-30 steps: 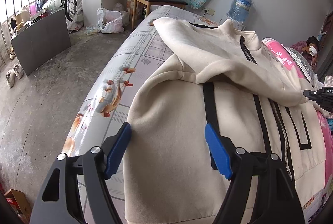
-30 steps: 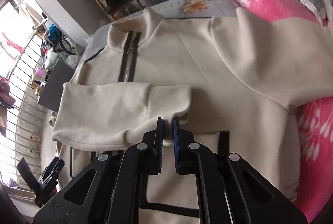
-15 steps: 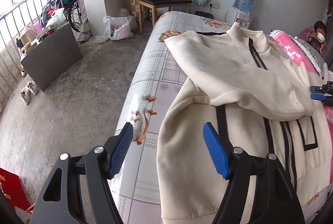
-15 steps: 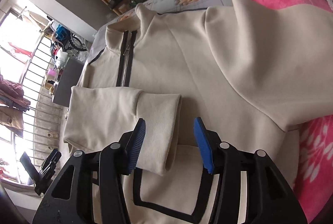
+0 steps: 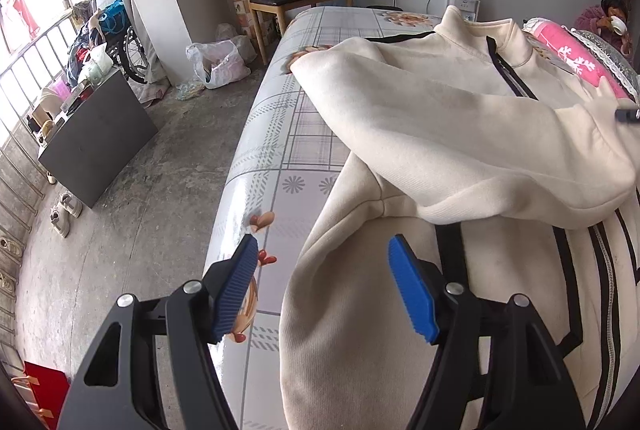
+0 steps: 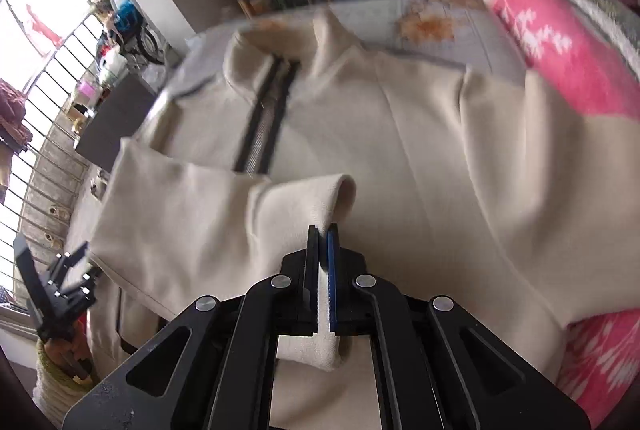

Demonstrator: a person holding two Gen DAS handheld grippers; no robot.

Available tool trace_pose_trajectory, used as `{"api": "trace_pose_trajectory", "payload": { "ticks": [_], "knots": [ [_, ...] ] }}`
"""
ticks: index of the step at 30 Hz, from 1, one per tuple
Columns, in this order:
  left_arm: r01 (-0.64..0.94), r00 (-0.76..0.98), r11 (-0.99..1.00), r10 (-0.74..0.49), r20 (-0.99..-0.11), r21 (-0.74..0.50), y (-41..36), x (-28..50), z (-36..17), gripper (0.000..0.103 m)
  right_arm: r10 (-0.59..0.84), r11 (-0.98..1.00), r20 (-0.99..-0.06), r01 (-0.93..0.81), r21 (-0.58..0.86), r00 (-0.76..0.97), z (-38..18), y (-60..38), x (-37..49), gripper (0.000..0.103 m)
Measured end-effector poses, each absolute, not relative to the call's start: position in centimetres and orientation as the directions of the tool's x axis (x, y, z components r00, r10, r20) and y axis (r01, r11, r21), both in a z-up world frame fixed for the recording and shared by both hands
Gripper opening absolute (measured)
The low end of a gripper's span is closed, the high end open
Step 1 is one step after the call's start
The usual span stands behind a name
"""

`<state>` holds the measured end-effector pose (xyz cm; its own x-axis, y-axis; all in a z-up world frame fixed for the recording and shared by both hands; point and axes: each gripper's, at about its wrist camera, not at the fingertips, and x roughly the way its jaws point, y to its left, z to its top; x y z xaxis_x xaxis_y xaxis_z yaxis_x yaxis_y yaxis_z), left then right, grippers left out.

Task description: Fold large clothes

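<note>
1. My left tongs [image 5: 324,286] stand wide open with nothing between the blue pads [image 5: 412,294]. They hover over the near edge of the cream jacket [image 5: 460,102]; I cannot tell whether either pad touches the cloth.
2. My right tongs [image 6: 323,250] are pressed nearly shut, with only a thin slit left between the pads. A fold of cream cloth sits in that slit: the cuff end of the sleeve [image 6: 192,226].
3. The pinched cuff [image 6: 340,194] curls up just ahead of the right tips, and more of the same cloth shows below them, between the black arms.
4. The jacket lies spread on the bed [image 5: 280,134], front up, collar [image 6: 324,30] at the far end, and its black zip [image 6: 264,126] runs toward me down the middle.
5. The sleeve I hold is folded across the chest, lying over the lower part of the zip.
6. In the left view the same sleeve [image 5: 460,134] crosses the jacket body from the left shoulder to the right, where a dark tip of my right tongs [image 5: 628,115] shows at the frame edge.
7. The other sleeve [image 6: 532,158] reaches out to the right onto a pink blanket [image 6: 560,50].
8. The bed sheet is pale with a check and flower print, bare to the left of the jacket.
9. The right view is blurred, so fine details of the cloth there are unclear.
10. My left tongs [image 6: 60,294] show small at the lower left of the right view, beside the jacket's edge.
</note>
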<state>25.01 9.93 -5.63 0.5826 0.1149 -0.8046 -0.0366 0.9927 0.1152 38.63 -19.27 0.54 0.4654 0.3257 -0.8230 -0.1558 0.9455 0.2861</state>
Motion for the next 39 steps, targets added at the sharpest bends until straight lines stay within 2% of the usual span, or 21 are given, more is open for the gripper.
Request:
{"api": "trace_pose_trajectory", "payload": {
  "ticks": [3,5,7,10,11,12,15,17,21,25,28,30,31,32,34,39],
  "knots": [
    [-0.047,0.58,0.991,0.128,-0.805,0.124,9.8,25.5,-5.7,0.066,0.332,0.941,-0.688,-0.173,0.292,0.645,7.2,-20.3,37.9,0.002],
    [-0.055,0.573,0.99,0.137,-0.808,0.129,9.8,25.9,-6.0,0.066,0.292,0.947,-0.642,-0.123,0.296,0.709,8.9,-22.1,37.7,0.002],
    [-0.063,0.565,0.989,0.145,-0.812,0.132,9.8,26.3,-6.3,0.066,0.274,0.944,-0.668,-0.061,0.324,0.692,7.3,-24.1,38.4,0.002],
    [-0.073,0.56,0.99,0.143,-0.816,0.123,10.0,26.6,-6.6,0.063,0.313,0.915,-0.756,0.029,0.401,0.575,1.8,-26.1,39.9,0.002],
    [-0.075,0.562,0.99,0.139,-0.816,0.117,10.2,26.6,-6.6,0.058,0.327,0.907,-0.77,0.048,0.419,0.548,0.4,-26.4,40.2,0.002],
    [-0.074,0.562,0.991,0.131,-0.817,0.108,10.3,26.7,-6.6,0.052,0.344,0.896,-0.775,0.059,0.439,0.53,-0.5,-26.4,40.2,0.002],
    [-0.078,0.555,0.994,0.107,-0.825,0.076,10.7,26.6,-6.3,0.049,0.404,0.858,-0.735,0.052,0.51,0.545,-0.3,-26.9,40.0,0.002],
    [-0.085,0.555,0.996,0.052,-0.83,0.006,11.6,26.3,-5.6,0.049,0.393,0.857,-0.733,0.068,0.511,0.555,-0.1,-27.5,40.3,0.002],
    [-0.096,0.606,0.969,-0.126,-0.785,-0.229,14.1,25.9,-2.6,0.049,0.423,0.825,-0.76,0.136,0.548,0.494,-2.4,-29.1,41.3,0.002],
    [-0.094,0.589,0.913,-0.27,-0.762,-0.396,15.0,29.8,-1.5,0.049,0.456,0.812,-0.769,0.144,0.565,0.449,-4.0,-29.1,41.9,0.003],
    [-0.112,0.557,0.903,-0.288,-0.779,-0.415,14.8,34.4,-2.5,0.049,0.451,0.825,-0.783,0.135,0.549,0.428,-4.6,-28.7,42.2,0.011],
    [-0.121,0.542,0.885,-0.32,-0.777,-0.449,14.8,37.3,-3.5,0.049,0.43,0.845,-0.797,0.123,0.521,0.424,-4.6,-28.5,42.1,0.026],
    [-0.139,0.534,0.871,-0.334,-0.776,-0.471,15.1,38.3,-4.1,0.049,0.418,0.855,-0.804,0.117,0.506,0.423,-4.6,-28.4,42.0,0.037],
    [-0.164,0.521,0.859,-0.343,-0.782,-0.486,15.3,39.3,-4.8,0.048,0.399,0.87,-0.817,0.11,0.481,0.417,-4.6,-28.3,41.9,0.041],
    [-0.204,0.508,0.834,-0.358,-0.783,-0.513,15.6,40.7,-6.0,0.047,0.364,0.899,-0.842,0.086,0.43,0.399,-4.9,-27.9,41.7,0.041],
    [-0.217,0.518,0.825,-0.356,-0.778,-0.522,15.3,41.4,-6.7,0.017,0.319,0.936,-0.875,0.022,0.35,0.366,-5.9,-27.0,41.3,0.037]
  ]
}}
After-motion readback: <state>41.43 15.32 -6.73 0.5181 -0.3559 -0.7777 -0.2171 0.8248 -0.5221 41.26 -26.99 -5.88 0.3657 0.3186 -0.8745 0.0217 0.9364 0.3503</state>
